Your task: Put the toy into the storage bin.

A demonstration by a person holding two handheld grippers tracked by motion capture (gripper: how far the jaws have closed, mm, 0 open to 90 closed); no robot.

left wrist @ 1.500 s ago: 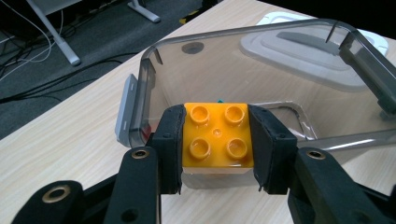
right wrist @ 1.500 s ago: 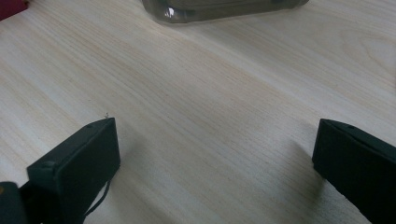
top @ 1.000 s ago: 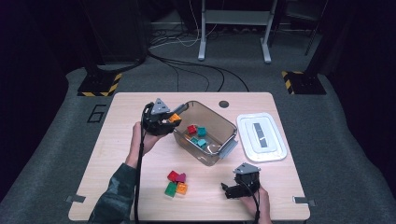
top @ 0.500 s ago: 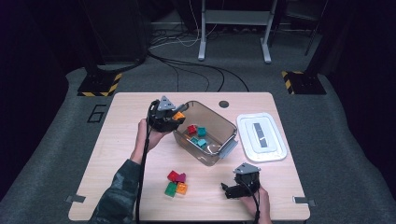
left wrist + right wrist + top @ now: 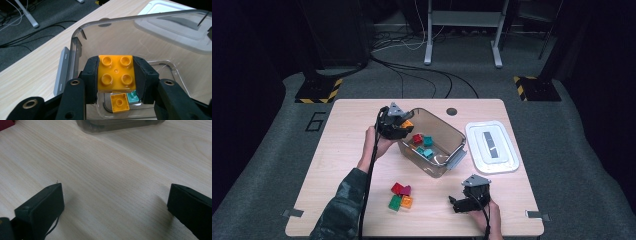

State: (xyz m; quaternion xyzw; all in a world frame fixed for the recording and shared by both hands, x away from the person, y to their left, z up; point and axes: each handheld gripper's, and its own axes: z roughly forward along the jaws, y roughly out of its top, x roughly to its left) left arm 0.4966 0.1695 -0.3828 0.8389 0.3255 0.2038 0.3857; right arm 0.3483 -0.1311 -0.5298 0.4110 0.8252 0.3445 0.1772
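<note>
While the left gripper (image 5: 401,123) hangs over the clear bin's (image 5: 457,145) near rim in the high view, a "6" (image 5: 314,121) marks the floor and loose bricks (image 5: 401,195) lie near the right gripper (image 5: 460,204). Left gripper view: both jaws clamp an orange brick (image 5: 116,72) above the bin, smaller bricks (image 5: 120,102) below. Right gripper view: jaws wide apart over bare table (image 5: 112,177).

A large digit "6" (image 5: 314,121) was marked on the grey floor (image 5: 272,150) just off the desk's (image 5: 342,150) far left corner. Nothing else could be read.
</note>
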